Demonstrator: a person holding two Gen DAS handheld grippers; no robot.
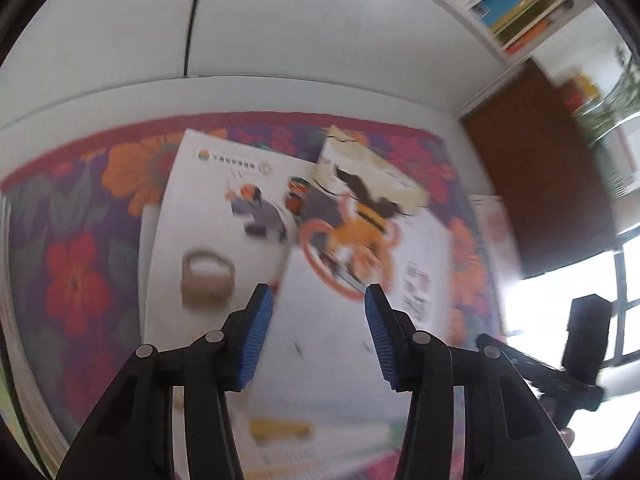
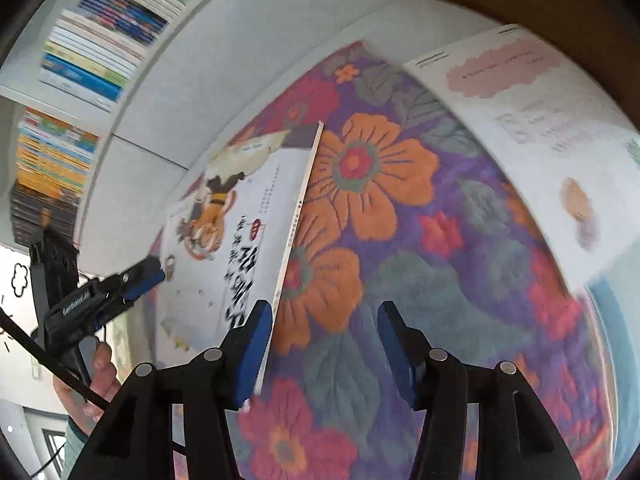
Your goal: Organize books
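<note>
Several thin white picture books lie on a flowered cloth (image 2: 400, 232). In the left wrist view a book with an orange tiger (image 1: 352, 240) overlaps another white book showing a basket (image 1: 208, 248). My left gripper (image 1: 318, 300) is open above them, holding nothing. In the right wrist view the tiger book (image 2: 248, 220) lies left of my open right gripper (image 2: 324, 312), its spine edge beside the left fingertip (image 2: 256, 344). The left gripper (image 2: 120, 284) shows over that book's far side. A third white book (image 2: 540, 132) lies to the right.
White shelves with rows of books (image 2: 92, 60) stand behind the table; they also show in the left wrist view (image 1: 516, 4). A brown panel (image 1: 540, 168) and a bright window (image 1: 580, 300) are at the right.
</note>
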